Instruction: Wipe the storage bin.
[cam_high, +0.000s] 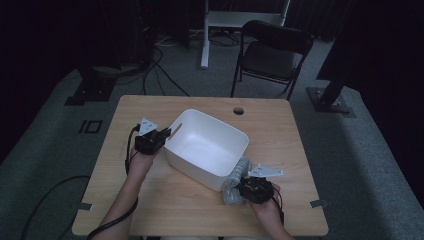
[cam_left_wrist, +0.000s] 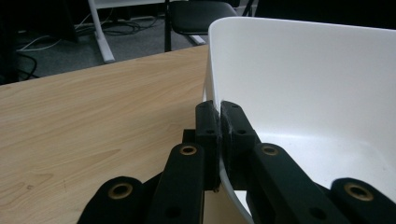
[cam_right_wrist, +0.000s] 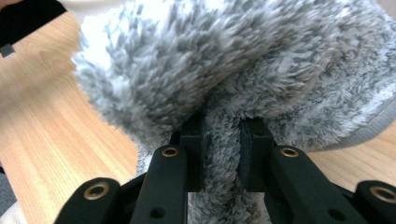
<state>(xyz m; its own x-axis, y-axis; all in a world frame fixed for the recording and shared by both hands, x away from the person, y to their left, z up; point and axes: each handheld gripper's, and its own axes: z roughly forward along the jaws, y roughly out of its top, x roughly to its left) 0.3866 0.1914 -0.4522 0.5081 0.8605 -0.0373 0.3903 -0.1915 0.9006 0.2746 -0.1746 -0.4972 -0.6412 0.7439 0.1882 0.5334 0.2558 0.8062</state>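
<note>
A white plastic bin (cam_high: 207, 145) stands at an angle in the middle of the wooden table (cam_high: 150, 200). My left gripper (cam_high: 162, 137) is shut on the bin's left wall; in the left gripper view the thin white wall (cam_left_wrist: 261, 70) runs between the closed jaws of that gripper (cam_left_wrist: 219, 122). A grey fluffy cloth (cam_high: 235, 182) lies against the bin's near right corner. My right gripper (cam_high: 243, 186) is shut on a fold of it. In the right gripper view the grey fluffy cloth (cam_right_wrist: 224, 70) bulges over the right gripper (cam_right_wrist: 222, 140), whose pads pinch a strip of pile.
A black folding chair (cam_high: 272, 52) and a white stand (cam_high: 205, 35) are on the floor beyond the table. A round cable hole (cam_high: 238, 110) sits near the table's far edge. Cables trail off the left side.
</note>
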